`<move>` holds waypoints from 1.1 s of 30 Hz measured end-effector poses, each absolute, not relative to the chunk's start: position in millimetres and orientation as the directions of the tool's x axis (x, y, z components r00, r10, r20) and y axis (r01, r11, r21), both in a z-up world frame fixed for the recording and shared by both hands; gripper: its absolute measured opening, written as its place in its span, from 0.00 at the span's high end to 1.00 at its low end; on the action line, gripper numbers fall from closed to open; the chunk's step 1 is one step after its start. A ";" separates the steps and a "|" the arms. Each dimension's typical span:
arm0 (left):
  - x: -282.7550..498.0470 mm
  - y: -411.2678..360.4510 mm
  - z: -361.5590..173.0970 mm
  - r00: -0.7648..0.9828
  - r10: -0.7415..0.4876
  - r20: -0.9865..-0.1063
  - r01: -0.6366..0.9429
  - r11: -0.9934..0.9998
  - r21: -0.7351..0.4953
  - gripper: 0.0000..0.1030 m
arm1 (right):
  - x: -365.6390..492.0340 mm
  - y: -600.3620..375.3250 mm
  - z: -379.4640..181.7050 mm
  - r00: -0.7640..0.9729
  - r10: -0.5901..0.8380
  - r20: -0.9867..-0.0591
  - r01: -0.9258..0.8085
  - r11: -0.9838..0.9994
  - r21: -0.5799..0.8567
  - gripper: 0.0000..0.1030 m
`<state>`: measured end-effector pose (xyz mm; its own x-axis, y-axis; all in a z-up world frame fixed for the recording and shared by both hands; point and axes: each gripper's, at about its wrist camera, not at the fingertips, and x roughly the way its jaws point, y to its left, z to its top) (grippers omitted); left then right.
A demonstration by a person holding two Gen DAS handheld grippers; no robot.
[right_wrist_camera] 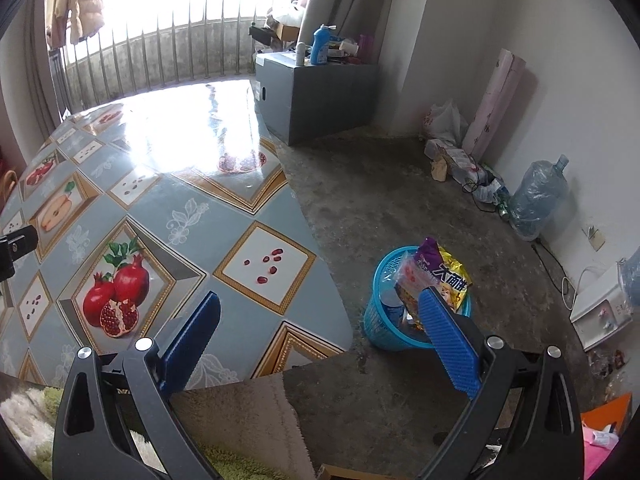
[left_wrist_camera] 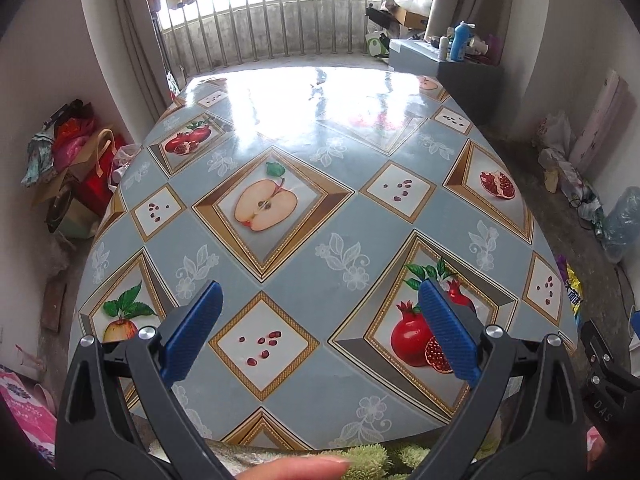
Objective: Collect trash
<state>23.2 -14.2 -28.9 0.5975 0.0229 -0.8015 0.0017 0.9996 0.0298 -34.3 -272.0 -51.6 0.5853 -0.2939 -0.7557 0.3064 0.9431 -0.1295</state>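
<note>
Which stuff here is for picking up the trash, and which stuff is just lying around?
For the job:
- blue basket
- snack bags sticking out of it
- left claw and right claw, both open and empty

Just lying about:
- water jug
- blue bottle on the grey cabinet
- pink roll
- table

Snack wrappers (right_wrist_camera: pixel 440 276) sit in the basket (right_wrist_camera: pixel 380 320) on the floor (right_wrist_camera: pixel 380 200), right of the table (right_wrist_camera: pixel 168 200).

The left hand-held gripper (left_wrist_camera: pixel 320 312) has its jaws spread wide, holding nothing. The right hand-held gripper (right_wrist_camera: pixel 320 320) is likewise wide apart. A fingertip (left_wrist_camera: pixel 296 470) shows below the left one.
</note>
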 end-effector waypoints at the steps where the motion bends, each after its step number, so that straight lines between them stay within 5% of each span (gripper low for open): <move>1: 23.5 -14.4 -29.2 0.594 0.022 -0.804 0.003 1.000 0.030 0.09 | -34.6 -272.8 -51.9 0.582 -0.295 -0.758 0.307 0.943 -0.131 0.06; 33: 22.1 -15.8 -31.5 0.571 0.011 -0.821 0.007 1.000 0.018 0.09 | -34.5 -274.6 -49.1 0.569 -0.295 -0.768 0.310 0.942 -0.132 0.06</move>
